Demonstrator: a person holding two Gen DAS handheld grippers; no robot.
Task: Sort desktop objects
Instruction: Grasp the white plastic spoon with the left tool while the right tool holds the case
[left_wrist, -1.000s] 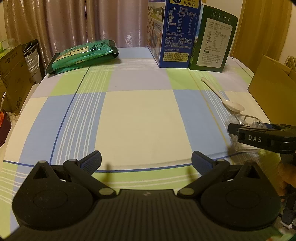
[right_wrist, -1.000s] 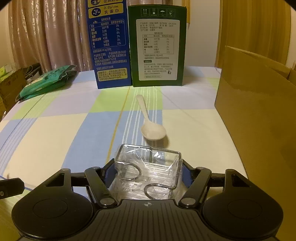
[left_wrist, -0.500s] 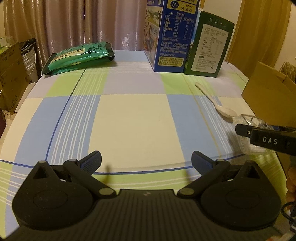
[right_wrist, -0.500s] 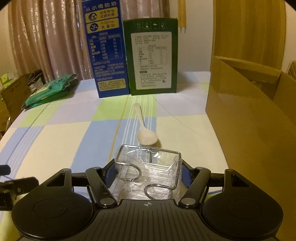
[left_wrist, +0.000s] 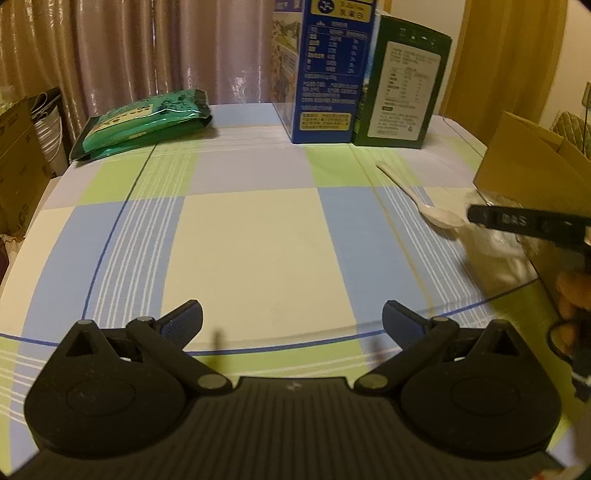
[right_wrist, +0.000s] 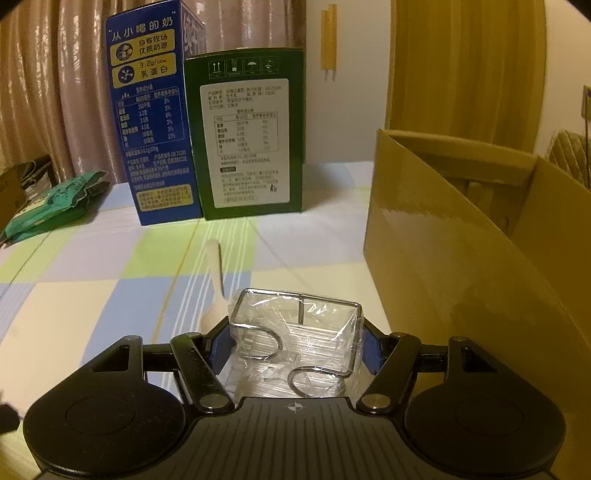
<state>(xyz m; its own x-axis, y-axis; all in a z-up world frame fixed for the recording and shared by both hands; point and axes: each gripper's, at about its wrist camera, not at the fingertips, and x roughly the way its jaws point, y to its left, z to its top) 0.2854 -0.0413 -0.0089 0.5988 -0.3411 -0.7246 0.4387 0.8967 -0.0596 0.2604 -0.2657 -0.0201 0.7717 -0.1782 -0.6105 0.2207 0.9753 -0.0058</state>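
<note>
a: left wrist view first. what is seen?

b: the left gripper (left_wrist: 291, 317) is held wide open over the checked cloth (left_wrist: 258, 240), with nothing between the jaws. it is judged to be kept back so the other hand has room. a green packet (left_wrist: 144, 123) is laid at the far left, and a blue carton (left_wrist: 325, 70) and a green carton (left_wrist: 400, 85) are stood side by side at the back. a spoon (left_wrist: 424, 199) is left lying near the right edge. the right gripper (left_wrist: 517, 221) is seen at the far right, blurred, beside the box (left_wrist: 524, 177).

a: and the right wrist view?

b: a wire rack (right_wrist: 295, 339), wrapped in clear film, is clamped between the pads (right_wrist: 221, 347) of the right gripper (right_wrist: 295, 349), the jaws being stood about half open on its two sides. the sides are likely gripped because the wire frame gives flat, stiff faces there. the rack is held above the cloth (right_wrist: 74, 295), the spoon (right_wrist: 216, 280) partly hidden behind it, and the open box (right_wrist: 461, 240) is just to the right.

a: the step in hand?

b: the rack is judged to be on its way into the box; its wall has to be cleared first.
</note>
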